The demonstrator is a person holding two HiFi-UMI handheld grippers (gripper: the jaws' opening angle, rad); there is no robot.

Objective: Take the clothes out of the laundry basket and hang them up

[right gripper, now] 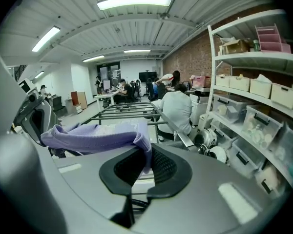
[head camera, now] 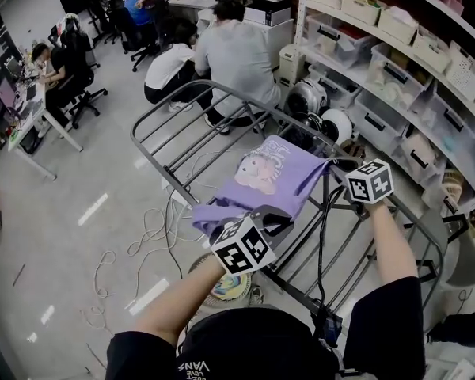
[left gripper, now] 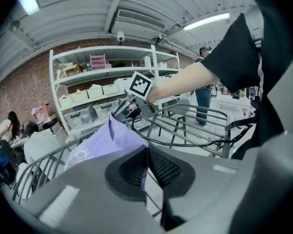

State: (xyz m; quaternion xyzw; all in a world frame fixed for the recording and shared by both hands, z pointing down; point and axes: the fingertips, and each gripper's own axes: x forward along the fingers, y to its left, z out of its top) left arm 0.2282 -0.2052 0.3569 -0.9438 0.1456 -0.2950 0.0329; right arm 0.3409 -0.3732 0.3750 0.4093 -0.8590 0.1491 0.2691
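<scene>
A purple top [head camera: 261,176] with a cartoon print lies spread over the bars of a grey metal drying rack [head camera: 166,113]. My left gripper [head camera: 271,217] is shut on its near hem; in the left gripper view the cloth [left gripper: 107,135] is pinched between the dark pads [left gripper: 162,167]. At the top's right corner by the rack's rail, my right gripper [head camera: 339,170] is shut on the ribbed edge [right gripper: 88,135], which hangs into its jaws. A round basket [head camera: 226,287] shows partly under the rack, below my left arm.
People [head camera: 233,54] sit or crouch just beyond the rack's far end. Shelves with storage bins [head camera: 396,62] run along the right. Loose cables [head camera: 154,236] trail on the floor at the left. Desks and office chairs [head camera: 63,77] stand at the far left.
</scene>
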